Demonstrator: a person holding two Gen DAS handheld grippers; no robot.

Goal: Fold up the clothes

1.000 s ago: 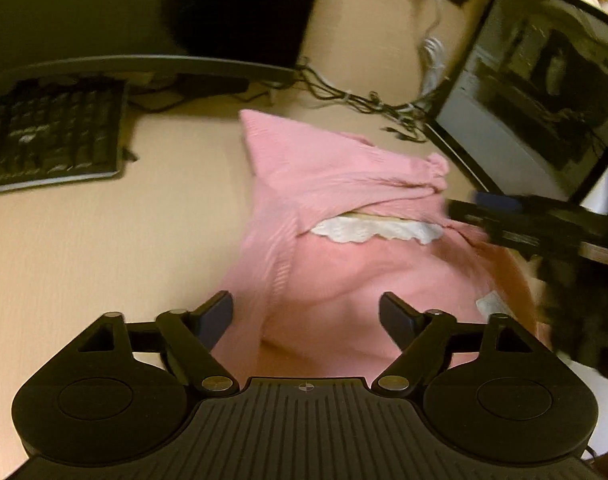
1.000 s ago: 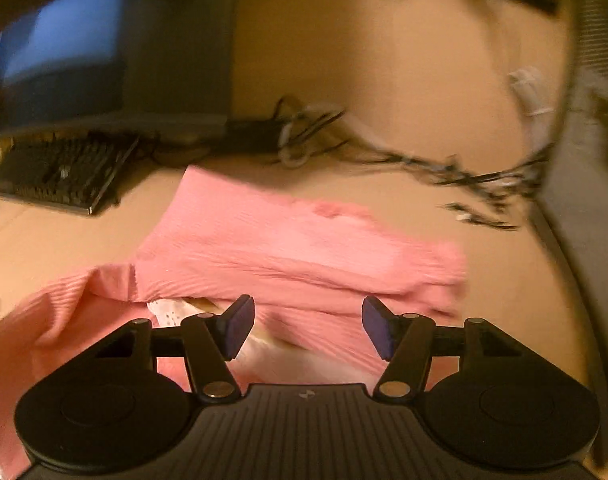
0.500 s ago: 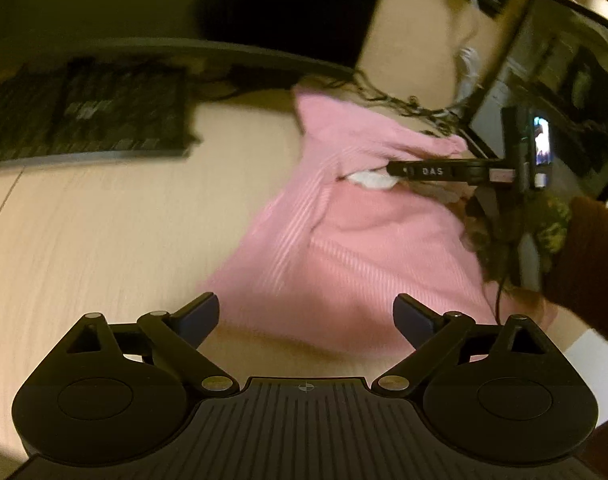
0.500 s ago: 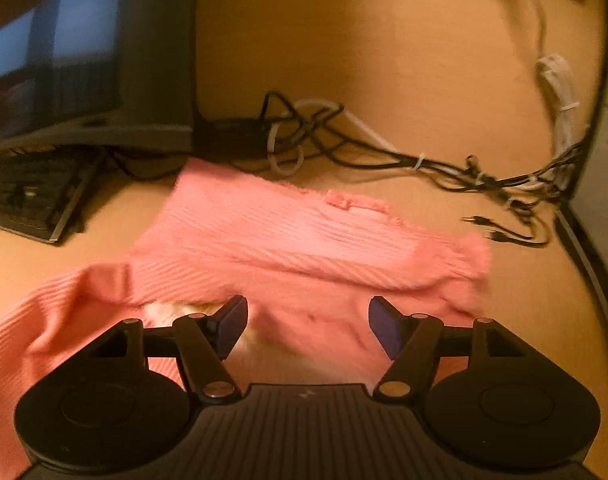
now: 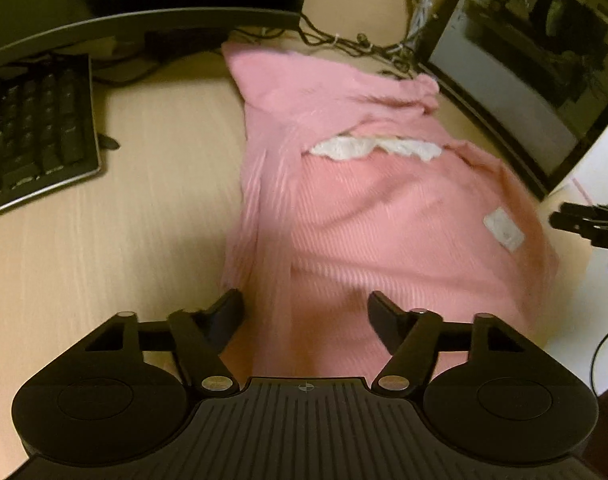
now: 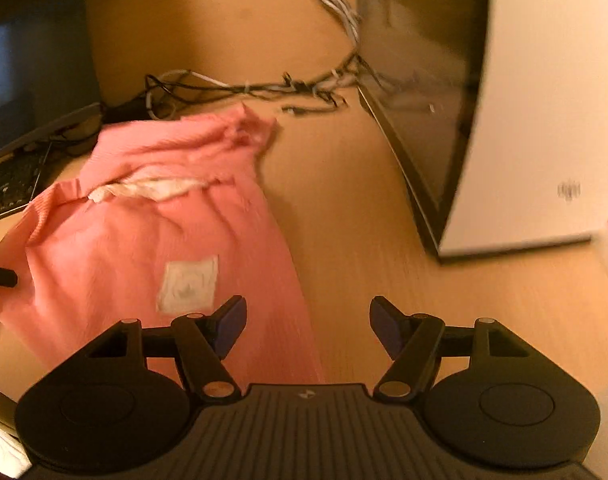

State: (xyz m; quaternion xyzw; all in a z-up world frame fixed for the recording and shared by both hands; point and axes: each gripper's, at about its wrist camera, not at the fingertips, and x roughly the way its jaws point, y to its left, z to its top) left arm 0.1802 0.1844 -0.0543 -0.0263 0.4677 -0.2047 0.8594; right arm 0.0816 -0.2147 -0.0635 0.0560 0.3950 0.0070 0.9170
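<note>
Both claws point(image 5: 306, 312) point(image 6: 308, 320) tilted down over sweater point(image 5: 384, 220)

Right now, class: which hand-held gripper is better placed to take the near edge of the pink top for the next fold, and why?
Left, probably. The left hand-held gripper has been closing but stands open with the pink top between its fingers. The right hand-held gripper is open mostly over bare desk, beside the top's edge.

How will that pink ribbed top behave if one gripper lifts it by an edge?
Probably floppy: the pink top already lies in soft folds, so the free part would likely drape and drag. It looks light. The ribbed knit may stretch, and the folded sleeve could slide open.
</note>
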